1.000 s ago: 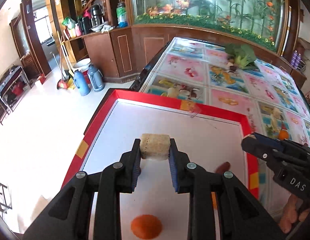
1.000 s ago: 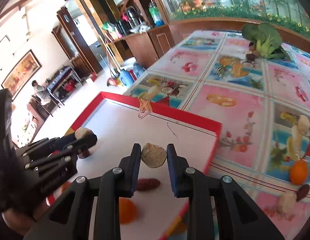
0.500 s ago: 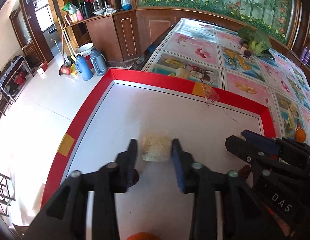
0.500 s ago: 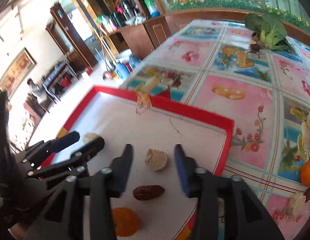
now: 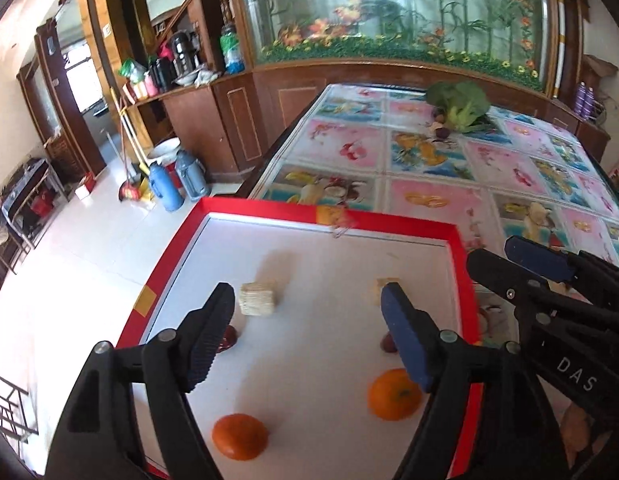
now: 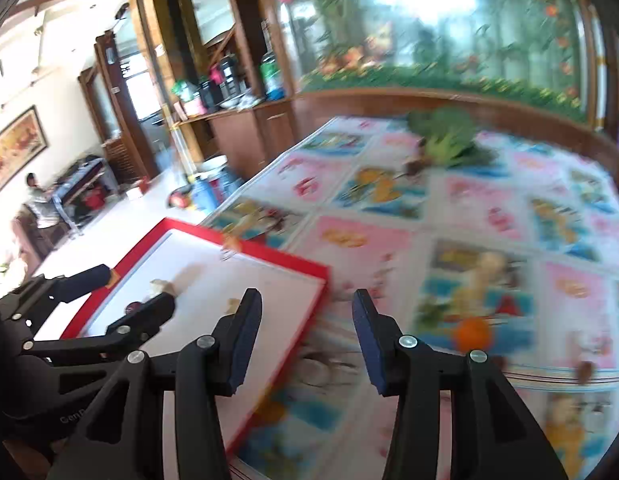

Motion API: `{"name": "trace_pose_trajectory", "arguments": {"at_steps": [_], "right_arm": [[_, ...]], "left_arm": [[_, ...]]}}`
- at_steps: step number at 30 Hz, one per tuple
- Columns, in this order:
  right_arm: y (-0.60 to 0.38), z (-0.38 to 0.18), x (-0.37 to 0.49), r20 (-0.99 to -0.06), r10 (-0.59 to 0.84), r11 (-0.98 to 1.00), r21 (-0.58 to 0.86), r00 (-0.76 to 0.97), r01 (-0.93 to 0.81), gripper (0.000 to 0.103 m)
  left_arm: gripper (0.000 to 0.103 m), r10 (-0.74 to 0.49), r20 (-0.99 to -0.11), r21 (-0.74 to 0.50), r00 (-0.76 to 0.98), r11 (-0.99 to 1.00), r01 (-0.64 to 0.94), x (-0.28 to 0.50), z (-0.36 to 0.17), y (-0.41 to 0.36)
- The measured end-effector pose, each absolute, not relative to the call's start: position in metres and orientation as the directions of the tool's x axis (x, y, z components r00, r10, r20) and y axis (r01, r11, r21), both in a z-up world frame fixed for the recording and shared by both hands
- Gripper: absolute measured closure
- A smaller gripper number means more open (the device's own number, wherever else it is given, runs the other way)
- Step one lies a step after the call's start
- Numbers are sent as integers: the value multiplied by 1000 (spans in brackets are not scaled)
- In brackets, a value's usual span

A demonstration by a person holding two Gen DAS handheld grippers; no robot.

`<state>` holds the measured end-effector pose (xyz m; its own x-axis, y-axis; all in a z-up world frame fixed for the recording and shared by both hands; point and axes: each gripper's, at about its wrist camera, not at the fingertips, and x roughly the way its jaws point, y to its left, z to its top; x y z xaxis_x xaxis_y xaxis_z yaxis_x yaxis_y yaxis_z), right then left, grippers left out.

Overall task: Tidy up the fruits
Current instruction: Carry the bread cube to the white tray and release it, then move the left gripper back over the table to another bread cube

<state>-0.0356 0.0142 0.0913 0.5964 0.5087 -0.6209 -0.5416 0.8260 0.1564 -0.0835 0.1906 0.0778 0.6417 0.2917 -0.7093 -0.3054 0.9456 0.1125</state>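
Beige block lies just beyond left gripper — jaws apart (empty).

Your left hand-held gripper looks like matt black plastic with bright metal screws, and its fingers carry ribbed blue pads that look rubbery. The tray in front of you has a smooth matt white floor and a red rim patched with yellow tape. The pale block on it looks rough and grainy, the two oranges finely dimpled. Your counter wears a glossy printed cover; the cabinet behind is polished wood
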Motion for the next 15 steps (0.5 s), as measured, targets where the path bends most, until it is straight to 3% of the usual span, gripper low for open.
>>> {"name": "trace_pose_trajectory", "arguments": {"at_steps": [3,15], "right_arm": [[-3,106,-45,-600,450,859,89,662,-504,49],[-73,135,-73,-521,402,900,76,753,-428,45]], "left_arm": [[23,294,-681,127,670,949,-288,-91,90,174],[18,311,-583,195,751,950,-242,-114,128,116]]}}
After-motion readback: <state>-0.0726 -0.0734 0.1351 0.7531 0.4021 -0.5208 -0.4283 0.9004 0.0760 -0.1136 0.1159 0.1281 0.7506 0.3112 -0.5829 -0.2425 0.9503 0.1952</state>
